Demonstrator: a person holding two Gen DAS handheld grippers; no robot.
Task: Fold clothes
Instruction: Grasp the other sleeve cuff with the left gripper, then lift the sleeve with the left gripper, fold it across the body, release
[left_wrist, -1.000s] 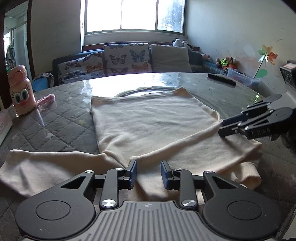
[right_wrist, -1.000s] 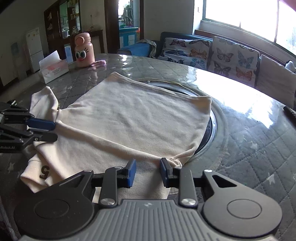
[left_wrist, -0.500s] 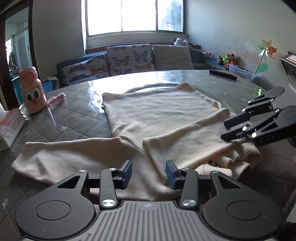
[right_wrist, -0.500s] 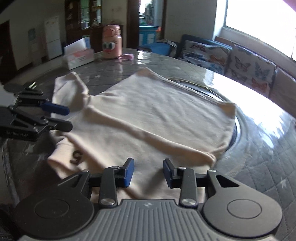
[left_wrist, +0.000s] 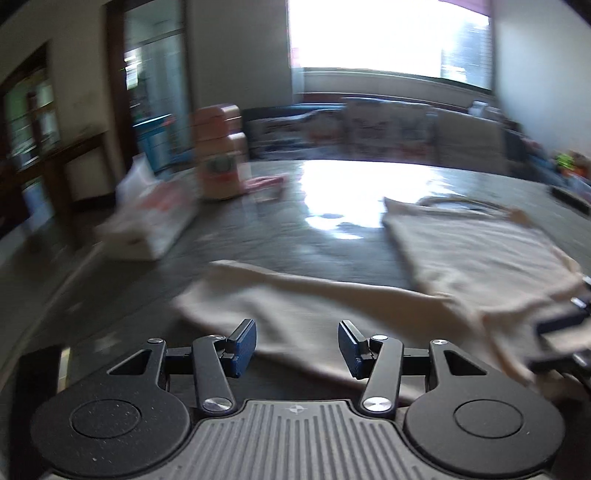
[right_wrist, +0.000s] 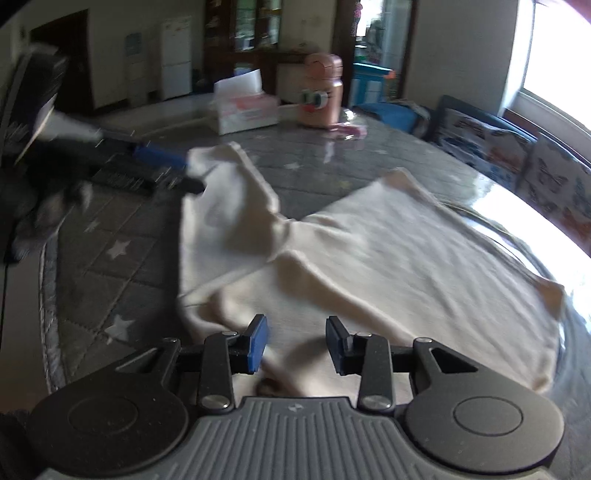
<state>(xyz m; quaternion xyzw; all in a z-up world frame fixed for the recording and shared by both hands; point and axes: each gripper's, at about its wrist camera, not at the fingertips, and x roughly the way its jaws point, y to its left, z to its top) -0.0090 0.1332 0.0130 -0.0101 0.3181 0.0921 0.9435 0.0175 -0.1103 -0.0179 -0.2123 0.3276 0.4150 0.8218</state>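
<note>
A cream long-sleeved top (right_wrist: 388, 266) of soft knit cloth is lying flat on the table (right_wrist: 122, 258), its body spreading toward the far right and one sleeve (right_wrist: 225, 199) stretching out to the left. The hem side is showing two soft corners, and a fold is running diagonally across the near part. The table is wearing a grey quilted cover with pale stars under a glossy sheet, and bare room is lying open left of the sleeve. The right hand-held gripper (right_wrist: 295, 345) is hovering over the near edge of the cloth with its blue pads apart, holding nothing. The left hand-held gripper (left_wrist: 297, 343) is likewise gaping wide above the sleeve. Beyond, a tissue box (right_wrist: 245, 107) and a pink bottle (right_wrist: 321, 98) are standing near the far rim, well apart from the top.
</note>
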